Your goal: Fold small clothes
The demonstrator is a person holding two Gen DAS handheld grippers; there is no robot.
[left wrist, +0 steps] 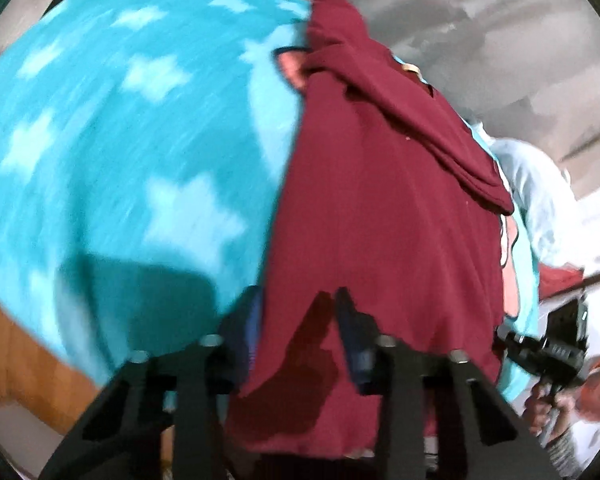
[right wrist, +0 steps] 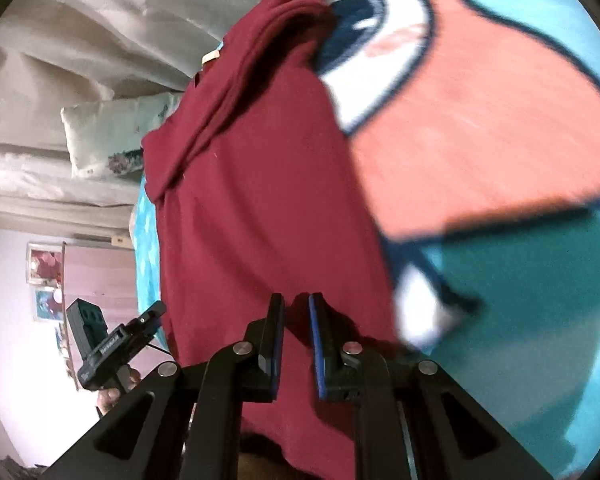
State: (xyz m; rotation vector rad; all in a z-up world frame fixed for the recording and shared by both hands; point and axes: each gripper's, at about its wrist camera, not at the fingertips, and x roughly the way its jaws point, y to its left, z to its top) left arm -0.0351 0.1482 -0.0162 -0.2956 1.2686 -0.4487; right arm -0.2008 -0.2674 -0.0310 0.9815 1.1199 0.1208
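While one maroon garment lies spread on the turquoise star-patterned blanket covering the bed, both grippers sit at its near hem, so the fold looks about to begin. The left gripper has its jaws apart astride the hem edge, cloth between them, not visibly pinched; the right gripper shows narrow, empty jaws above the fabric. Next, I judge, both must close on the hem and lift together; one pale pillow lies beyond.
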